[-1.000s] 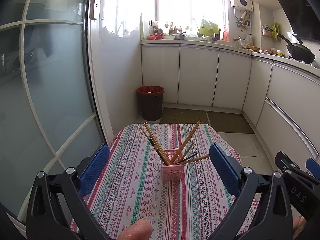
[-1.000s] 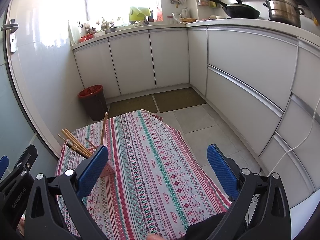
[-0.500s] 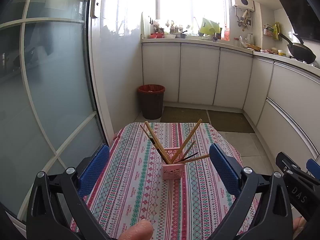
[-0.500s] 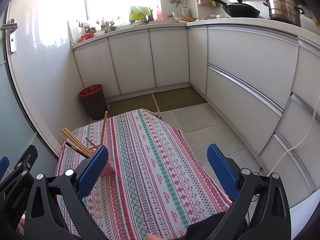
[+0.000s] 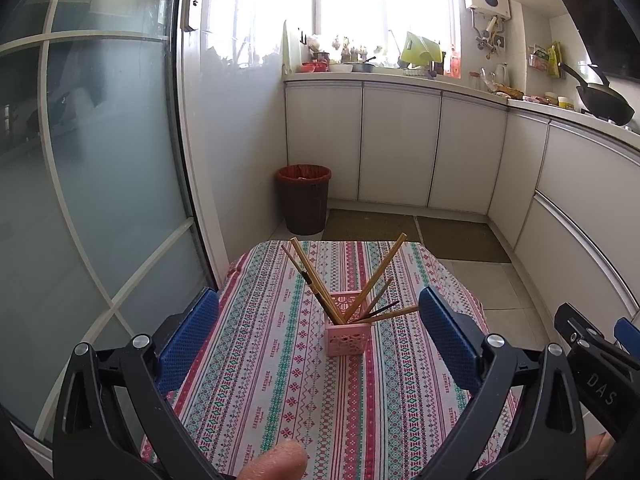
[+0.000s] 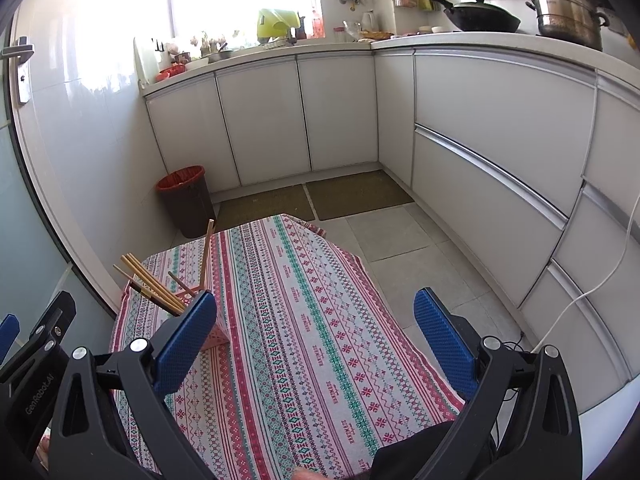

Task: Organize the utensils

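Left hand-held gripper (image 5: 318,334) hangs with pads spread wide, nothing held; right hand-held gripper (image 6: 316,334) the same, off to the side. Ahead on the worktop (image 5: 260,380) sits the pink holder (image 5: 345,338), chopsticks (image 5: 372,280) splayed every way. Nudge one leaning stick and that light holder could tip.

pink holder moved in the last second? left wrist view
No. The pink holder sits on the same stripes of the tablecloth, in line with the red bin as before.
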A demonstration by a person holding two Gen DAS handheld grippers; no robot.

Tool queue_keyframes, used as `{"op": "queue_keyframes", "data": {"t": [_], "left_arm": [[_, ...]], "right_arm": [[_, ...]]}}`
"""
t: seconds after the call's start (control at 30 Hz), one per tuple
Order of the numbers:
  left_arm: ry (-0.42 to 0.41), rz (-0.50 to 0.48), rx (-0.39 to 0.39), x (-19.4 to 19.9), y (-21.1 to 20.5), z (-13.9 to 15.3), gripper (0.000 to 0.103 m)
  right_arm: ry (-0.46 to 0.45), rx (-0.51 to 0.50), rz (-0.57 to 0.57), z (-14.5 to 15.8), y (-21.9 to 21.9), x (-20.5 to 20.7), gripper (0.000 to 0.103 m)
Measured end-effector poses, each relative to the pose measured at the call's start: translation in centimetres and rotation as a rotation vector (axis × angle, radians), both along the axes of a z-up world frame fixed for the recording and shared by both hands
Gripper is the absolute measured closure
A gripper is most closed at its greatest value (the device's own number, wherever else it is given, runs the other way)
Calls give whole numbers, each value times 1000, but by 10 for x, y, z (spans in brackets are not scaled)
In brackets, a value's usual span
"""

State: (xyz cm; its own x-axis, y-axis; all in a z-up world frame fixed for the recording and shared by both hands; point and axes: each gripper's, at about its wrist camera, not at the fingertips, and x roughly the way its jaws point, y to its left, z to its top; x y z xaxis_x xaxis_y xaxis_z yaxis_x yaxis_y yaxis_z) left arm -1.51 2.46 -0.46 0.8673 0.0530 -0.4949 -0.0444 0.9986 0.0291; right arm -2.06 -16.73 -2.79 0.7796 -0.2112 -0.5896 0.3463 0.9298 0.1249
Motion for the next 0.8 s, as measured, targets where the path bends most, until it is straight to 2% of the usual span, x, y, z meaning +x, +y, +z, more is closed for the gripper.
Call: {"op": "queue_keyframes", "data": {"t": [0.8], "left_arm": [[13,8,3,1,0,-3,7]], "right_arm": [[15,5,2,-4,0,2,7]]}}
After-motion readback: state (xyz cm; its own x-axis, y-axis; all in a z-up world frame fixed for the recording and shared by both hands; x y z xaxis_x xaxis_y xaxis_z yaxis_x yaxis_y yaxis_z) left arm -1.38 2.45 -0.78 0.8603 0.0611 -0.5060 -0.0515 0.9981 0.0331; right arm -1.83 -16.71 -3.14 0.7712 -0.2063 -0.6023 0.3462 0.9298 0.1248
